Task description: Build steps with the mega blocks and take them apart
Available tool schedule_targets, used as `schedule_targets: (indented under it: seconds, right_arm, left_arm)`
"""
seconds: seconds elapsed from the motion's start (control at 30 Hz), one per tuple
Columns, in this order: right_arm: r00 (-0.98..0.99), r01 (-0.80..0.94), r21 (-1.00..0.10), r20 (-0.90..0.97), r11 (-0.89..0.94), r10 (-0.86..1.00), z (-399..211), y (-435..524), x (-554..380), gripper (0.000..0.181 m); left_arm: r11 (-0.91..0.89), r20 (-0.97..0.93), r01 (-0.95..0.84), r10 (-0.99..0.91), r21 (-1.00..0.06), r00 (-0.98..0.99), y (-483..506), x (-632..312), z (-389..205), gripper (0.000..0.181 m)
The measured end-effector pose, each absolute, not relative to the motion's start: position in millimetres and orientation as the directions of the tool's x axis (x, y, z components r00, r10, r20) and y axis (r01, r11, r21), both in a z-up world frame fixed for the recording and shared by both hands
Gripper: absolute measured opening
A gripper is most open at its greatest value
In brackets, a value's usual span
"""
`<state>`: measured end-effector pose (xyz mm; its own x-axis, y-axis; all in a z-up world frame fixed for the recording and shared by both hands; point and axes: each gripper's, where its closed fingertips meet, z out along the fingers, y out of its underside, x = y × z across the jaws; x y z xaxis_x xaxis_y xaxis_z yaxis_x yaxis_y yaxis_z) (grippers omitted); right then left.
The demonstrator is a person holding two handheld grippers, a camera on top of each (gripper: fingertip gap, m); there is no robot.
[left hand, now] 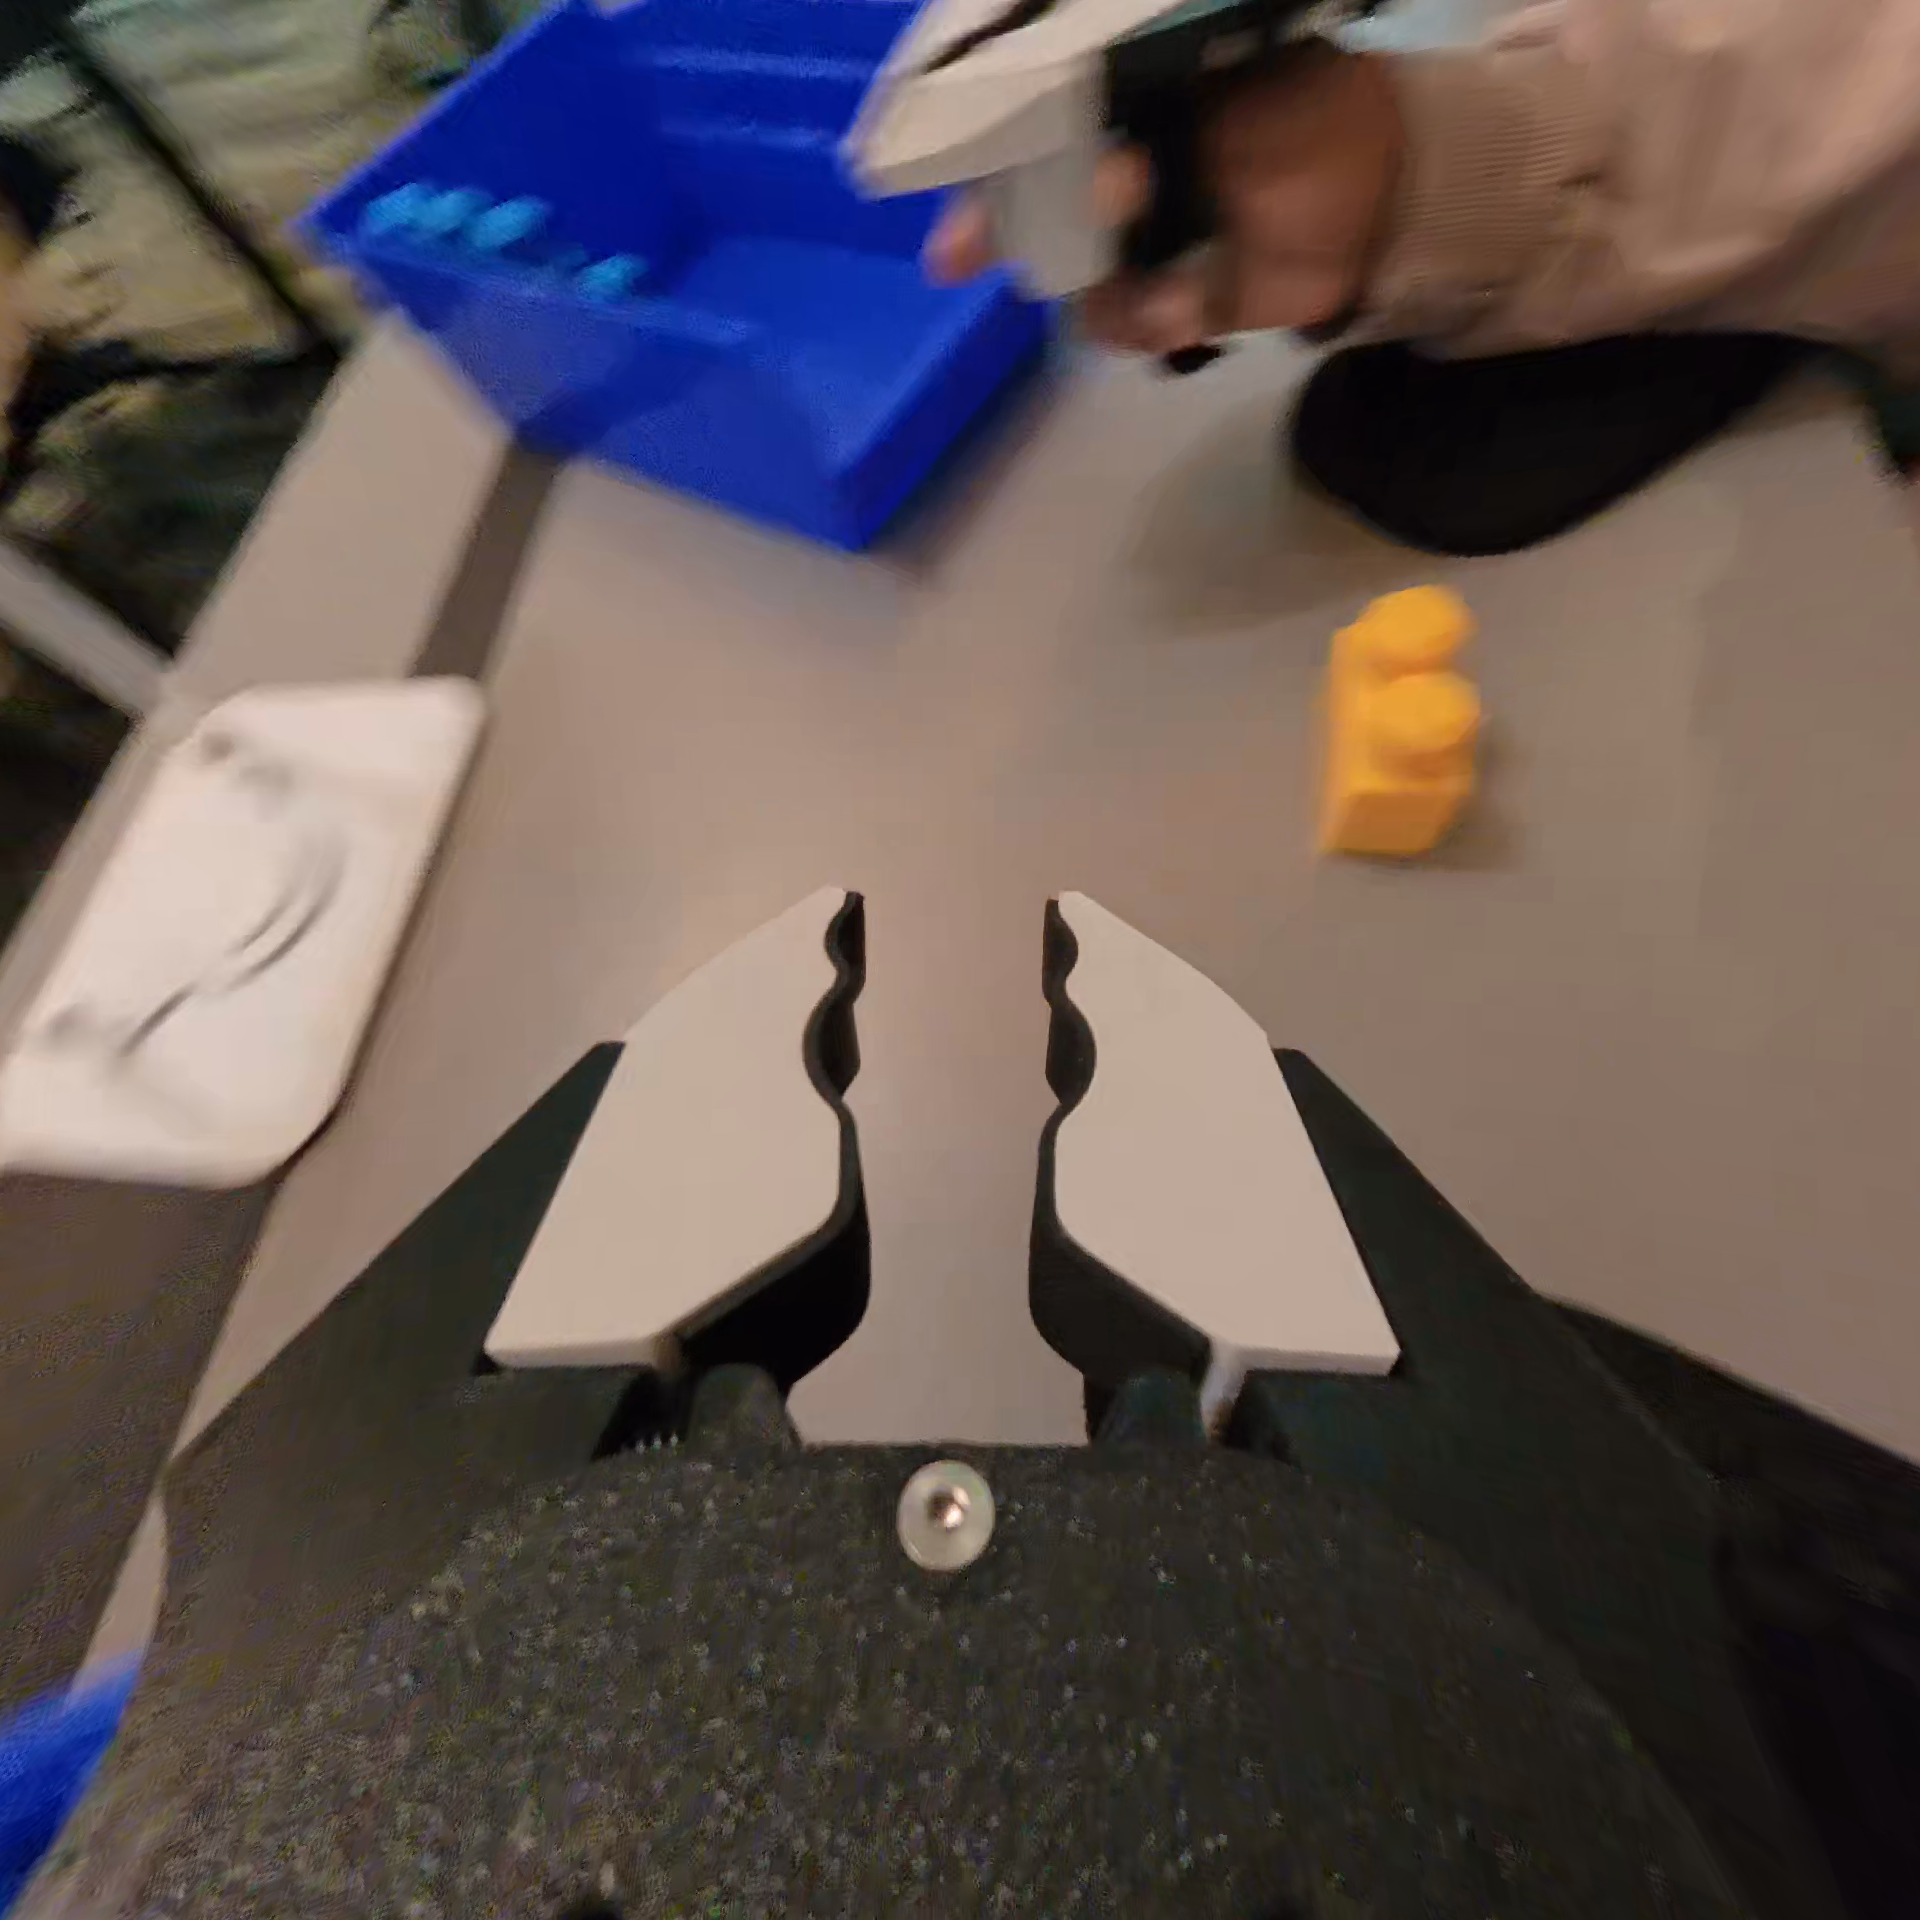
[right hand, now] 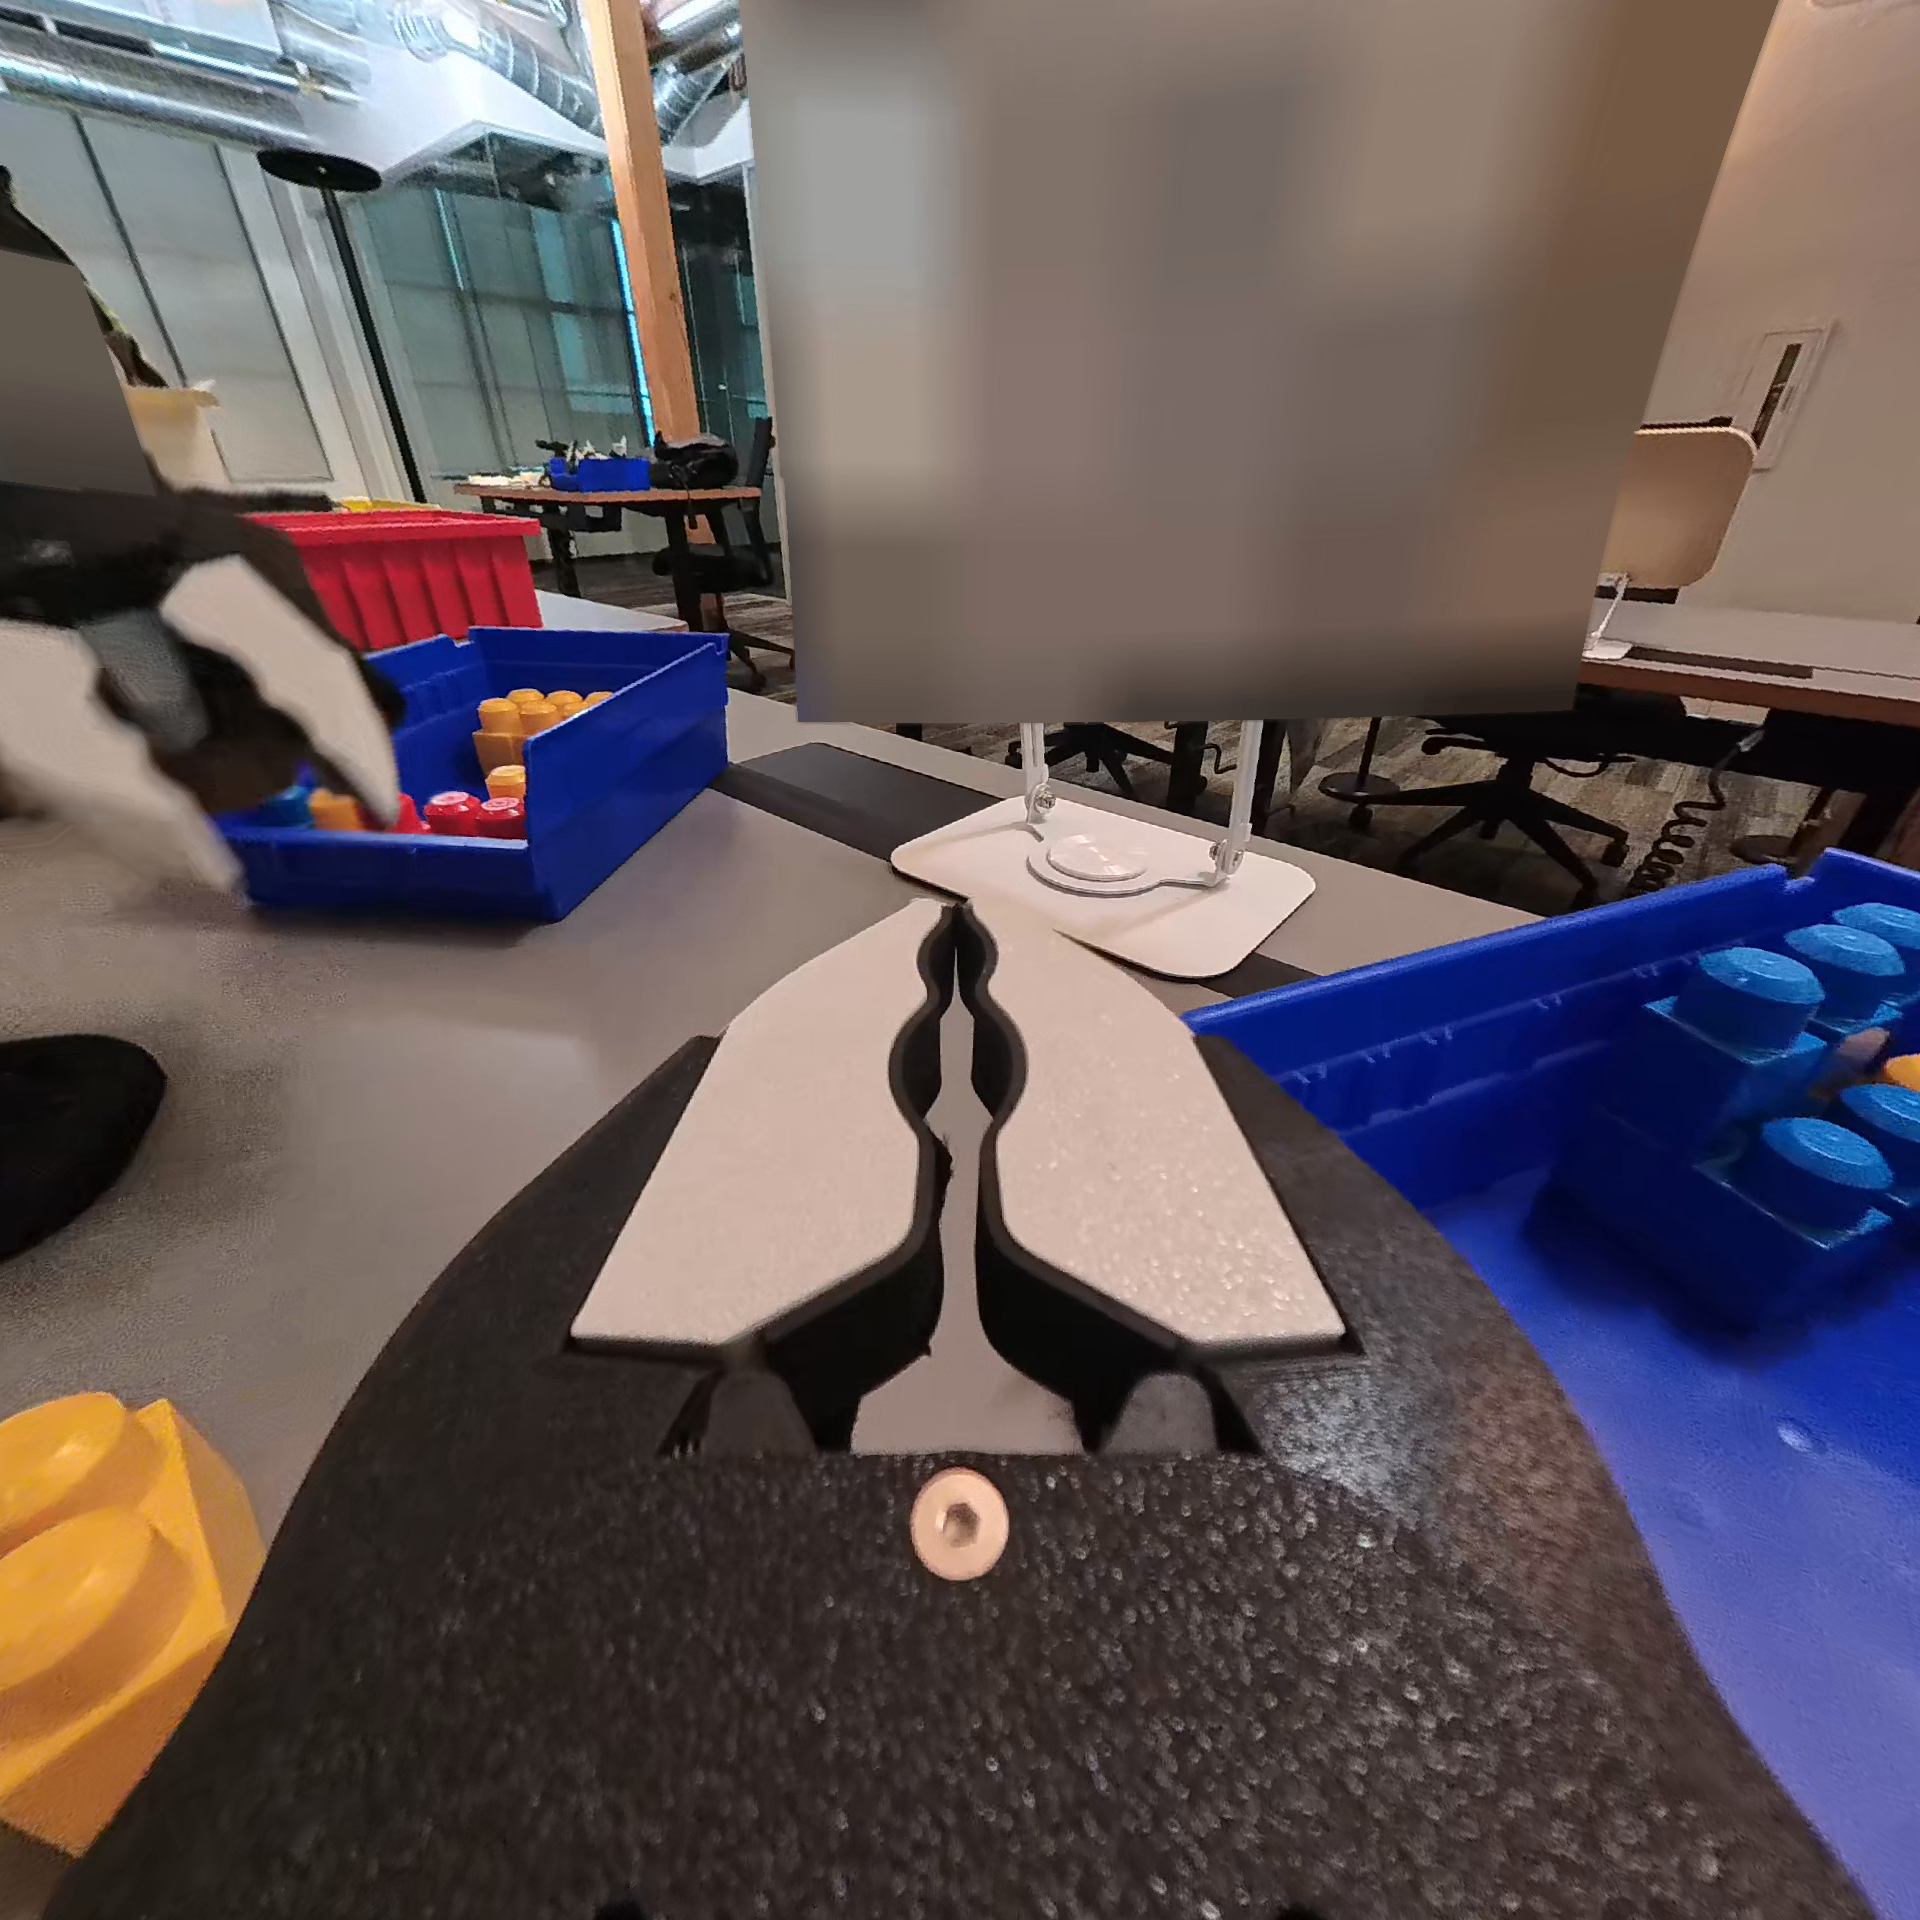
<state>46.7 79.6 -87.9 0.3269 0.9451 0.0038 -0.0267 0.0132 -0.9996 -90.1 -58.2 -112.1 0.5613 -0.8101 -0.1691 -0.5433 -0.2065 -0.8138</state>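
The left wrist view is smeared by motion: the blue bin (left hand: 717,301), its blue blocks (left hand: 499,223) and the white stand base (left hand: 229,935) are streaked; the right gripper (left hand: 935,114) runs off the top edge, its tips unreadable; in the right wrist view the yellow block (right hand: 94,1590) is cut by the left edge; the left gripper (right hand: 301,821) is blurred.
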Motion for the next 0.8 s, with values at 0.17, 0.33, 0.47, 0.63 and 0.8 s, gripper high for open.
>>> schedule_targets:
  seconds: [0.17, 0.33, 0.47, 0.63, 0.8]
  right_arm:
    - [0.307, -0.019, -1.0, 0.003, 0.009, 0.952, -89.4, 75.1, 42.9, 0.0]
    - [0.268, -0.014, -1.0, 0.016, 0.02, 0.963, -91.0, 67.6, 38.2, 0.0]
    - [0.248, -0.004, -0.999, 0.03, 0.032, 0.968, -93.0, 62.7, 34.8, 0.0]
    - [0.241, -0.001, -0.999, 0.035, 0.036, 0.97, -94.4, 62.0, 34.4, 0.0]
    - [0.242, 0.002, -0.999, 0.034, 0.035, 0.97, -95.7, 63.6, 34.8, 0.0]
  left_arm:
    - [-0.508, -0.193, -0.472, -0.508, -0.72, 0.84, -45.6, -243.0, -108.1, 0.031]
    - [-0.763, -0.193, -0.412, -0.365, -0.498, 0.911, -60.3, -328.1, -152.4, 0.035]
    - [-0.842, -0.177, -0.38, -0.337, -0.382, 0.925, -63.2, -347.4, -182.8, 0.04]
    - [-0.848, -0.104, -0.362, -0.35, -0.387, 0.931, -56.5, -345.7, -194.8, 0.029]
    - [-0.835, -0.147, -0.355, -0.323, -0.421, 0.935, -55.7, -354.5, -175.0, 0.029]
